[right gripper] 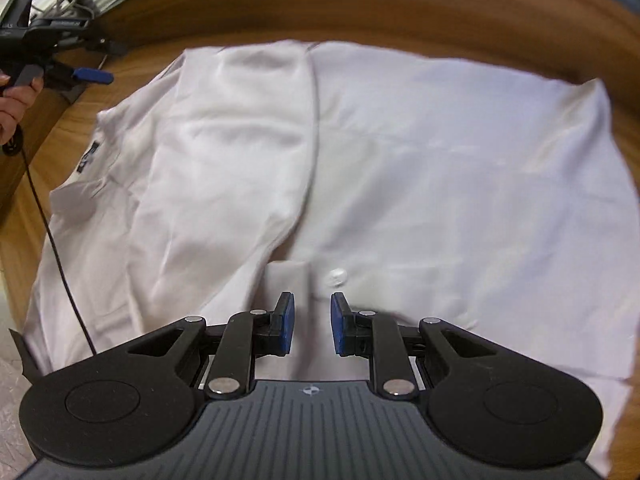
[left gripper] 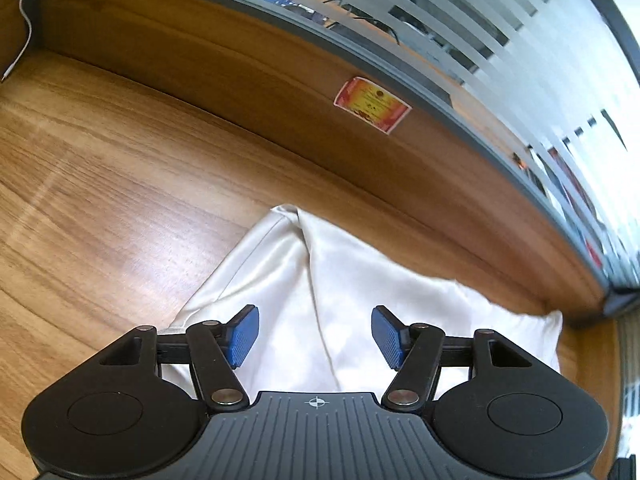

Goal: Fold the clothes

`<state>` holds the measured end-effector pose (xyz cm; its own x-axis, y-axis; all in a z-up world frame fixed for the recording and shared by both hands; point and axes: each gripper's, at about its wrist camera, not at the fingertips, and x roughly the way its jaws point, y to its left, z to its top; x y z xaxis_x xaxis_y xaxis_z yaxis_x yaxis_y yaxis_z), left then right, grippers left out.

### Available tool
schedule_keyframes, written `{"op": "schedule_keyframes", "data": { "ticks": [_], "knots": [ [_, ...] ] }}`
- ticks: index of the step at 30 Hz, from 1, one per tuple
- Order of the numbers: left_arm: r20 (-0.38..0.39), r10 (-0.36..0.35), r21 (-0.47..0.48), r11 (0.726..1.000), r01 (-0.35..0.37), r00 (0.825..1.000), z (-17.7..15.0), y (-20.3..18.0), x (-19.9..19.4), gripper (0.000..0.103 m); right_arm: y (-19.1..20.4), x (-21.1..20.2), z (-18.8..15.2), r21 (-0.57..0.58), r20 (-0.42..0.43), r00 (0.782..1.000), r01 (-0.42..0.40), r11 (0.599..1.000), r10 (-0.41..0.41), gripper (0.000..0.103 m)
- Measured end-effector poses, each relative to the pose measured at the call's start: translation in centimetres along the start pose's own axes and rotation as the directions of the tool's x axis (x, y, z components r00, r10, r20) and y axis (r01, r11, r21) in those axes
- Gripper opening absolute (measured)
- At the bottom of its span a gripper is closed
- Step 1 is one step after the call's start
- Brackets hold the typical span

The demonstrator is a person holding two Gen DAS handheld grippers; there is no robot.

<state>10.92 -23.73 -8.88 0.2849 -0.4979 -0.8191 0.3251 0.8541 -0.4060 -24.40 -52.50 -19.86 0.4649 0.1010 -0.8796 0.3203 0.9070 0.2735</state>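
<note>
With both grippers, left (left gripper: 315, 336) wide and right (right gripper: 312, 324) narrow, empty, we should pinch the white cotton shirt's (right gripper: 420, 168) hem squarely.

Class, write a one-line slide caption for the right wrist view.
Right tongs, slightly parted and empty, above a white shirt spread on a wooden table; left tongs at far left.

Left tongs (left gripper: 315, 336): pitched downward, jaws wide apart, nothing between the blue pads (left gripper: 242, 336). Right tongs (right gripper: 312, 324): pitched downward, jaws narrowly parted, pads gripping nothing. Person's hand (right gripper: 16, 100) grips the left handle.
</note>
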Motion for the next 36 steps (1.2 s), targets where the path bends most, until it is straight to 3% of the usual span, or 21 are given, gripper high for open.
{"op": "schedule_keyframes", "data": {
  "ticks": [4,5,6,7,11,12,13,14,16,21,24,30,36],
  "knots": [
    [-0.006,0.017,0.054,0.998,-0.017,1.0,-0.5,0.3,0.3,0.065,1.1,0.6,-0.7,0.037,-0.013,1.0,-0.007,0.999,0.008,0.022],
    [-0.008,0.019,0.068,0.998,-0.019,1.0,-0.3,0.3,0.1,0.065,1.2,0.7,-0.8,0.054,-0.016,1.0,-0.01,0.998,0.01,0.019],
    [-0.008,0.024,0.08,0.997,-0.023,1.0,0.0,0.2,0.2,0.065,1.2,1.0,-0.8,0.067,-0.016,1.0,-0.01,0.998,0.011,0.006],
    [-0.008,0.029,0.087,0.996,-0.028,1.0,0.2,0.2,0.5,0.065,1.2,1.1,-0.7,0.075,-0.012,1.0,-0.003,0.997,0.004,0.001],
    [0.0,0.043,0.102,0.994,-0.043,0.999,1.2,0.1,1.5,0.063,1.1,-0.6,-0.8,0.112,0.03,0.997,0.061,0.992,-0.065,0.0],
    [0.003,0.046,0.103,0.994,-0.046,0.999,1.5,0.1,1.8,0.056,0.8,-1.5,-0.8,0.125,0.043,0.995,0.085,0.988,-0.091,0.0],
    [0.008,0.038,0.105,0.994,-0.039,0.999,1.8,0.0,2.1,0.039,0.5,-2.3,-0.7,0.14,0.055,0.992,0.109,0.984,-0.118,0.0],
    [0.013,0.03,0.107,0.994,-0.031,0.999,2.1,-0.1,2.5,0.033,0.2,-3.2,-0.7,0.154,0.067,0.987,0.134,0.979,-0.146,0.0],
    [0.014,0.005,0.096,0.995,-0.007,1.0,2.7,-0.1,3.2,0.031,-0.8,-5.1,-0.4,0.188,0.091,0.974,0.187,0.964,-0.207,0.0],
    [0.031,-0.067,-0.036,0.997,0.068,0.997,4.4,0.1,5.3,0.031,-3.7,-10.5,0.3,0.296,0.149,0.927,0.291,0.91,-0.345,0.0],
    [0.038,-0.077,-0.032,0.996,0.078,0.996,5.1,-0.7,6.6,0.027,-5.1,-13.3,0.6,0.36,0.176,0.9,0.319,0.877,-0.4,0.0],
    [-0.014,-0.022,0.037,0.999,0.023,1.0,5.2,-2.4,9.2,0.024,-5.9,-17.8,1.8,0.432,0.239,0.834,0.367,0.824,-0.497,0.0],
    [-0.039,0.021,0.042,0.999,-0.019,0.999,4.5,-2.0,10.0,0.022,-8.1,-17.3,0.3,0.544,0.123,0.818,0.419,0.727,-0.563,0.0]
  ]
}}
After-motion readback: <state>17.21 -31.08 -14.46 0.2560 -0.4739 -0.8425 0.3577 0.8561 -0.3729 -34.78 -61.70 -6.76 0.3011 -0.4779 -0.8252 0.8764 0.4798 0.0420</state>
